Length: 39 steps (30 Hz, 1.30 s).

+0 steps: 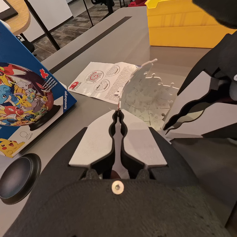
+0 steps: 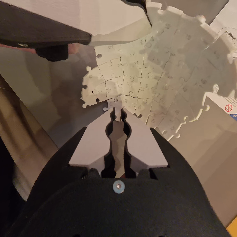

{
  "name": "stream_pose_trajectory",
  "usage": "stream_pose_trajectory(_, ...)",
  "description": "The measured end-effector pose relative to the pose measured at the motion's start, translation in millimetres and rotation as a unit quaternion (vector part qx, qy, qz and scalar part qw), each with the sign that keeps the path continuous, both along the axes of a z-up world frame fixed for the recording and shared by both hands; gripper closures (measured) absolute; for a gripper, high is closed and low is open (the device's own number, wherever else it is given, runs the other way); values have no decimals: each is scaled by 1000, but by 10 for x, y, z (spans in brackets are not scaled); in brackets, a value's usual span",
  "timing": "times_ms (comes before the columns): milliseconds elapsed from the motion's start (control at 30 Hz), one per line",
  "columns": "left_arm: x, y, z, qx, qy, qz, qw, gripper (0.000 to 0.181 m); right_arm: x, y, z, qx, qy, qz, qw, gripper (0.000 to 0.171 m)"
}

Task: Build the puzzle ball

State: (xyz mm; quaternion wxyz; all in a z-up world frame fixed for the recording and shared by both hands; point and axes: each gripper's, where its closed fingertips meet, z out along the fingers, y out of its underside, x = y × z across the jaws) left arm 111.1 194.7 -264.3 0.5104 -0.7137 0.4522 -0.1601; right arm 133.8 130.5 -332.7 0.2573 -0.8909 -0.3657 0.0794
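Count: one partly built puzzle ball (image 1: 147, 101), showing its pale inner side as a curved shell of joined pieces; one loose puzzle piece (image 2: 114, 107); one folded instruction sheet (image 1: 102, 82); one blue puzzle box (image 1: 32, 97); one dark round stand (image 1: 19, 177); one yellow bin (image 1: 182, 24); two grippers.

Surface: everything is sitting on a grey table (image 1: 102, 44) with a dark strip running across it. The box is leaning at the left, the stand is lying just in front of it, the sheet is lying flat between the box and the shell, and the bin is standing at the far right. Beyond the table edge, patterned carpet, dark table legs and a rounded wooden tabletop are showing.

Left gripper (image 1: 118, 112): jaws are standing nearly closed, pinching the near left rim of the shell at the tips and holding it tilted up on edge above the table.

Right gripper (image 2: 118, 110): jaws are standing narrow, gripping the loose piece between the tips. The piece is touching the lower edge of the shell, beside the joined pieces there; whether its tabs are seated, I cannot tell. In the left wrist view this gripper (image 1: 165, 128) is reaching in from the right with its tips at the shell's lower rim.
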Motion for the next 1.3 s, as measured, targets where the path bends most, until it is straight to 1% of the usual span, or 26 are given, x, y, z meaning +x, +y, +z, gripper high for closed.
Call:
stream_pose_trajectory(400, 10, -14, 32, 8, -5, -7, 1000, 179, -3, 37, 5, -8, 1, 3, 1000, 165)
stream_pose_trajectory(633, 20, -27, 17, 7, -3, -8, 1000, 179, -3, 46, 0, 5, 3, -1, 1000, 171)
stream_pose_trajectory(967, 26, -50, 29, 11, -8, -11, 1000, 179, 3, 37, -13, -63, 40, -29, 997, 171)
stream_pose_trajectory(1100, 20, -44, 35, 15, -10, -10, 1000, 179, -12, 63, 1, -28, 23, -15, 999, 171)
stream_pose_trajectory(1167, 16, -48, 16, 14, -9, -10, 1000, 179, -53, 103, 54, -6, 37, -15, 999, 171)
stream_pose_trajectory(1300, 27, -57, 6, 11, -9, -11, 1000, 179, -24, 138, -2, -10, 44, -18, 999, 171)
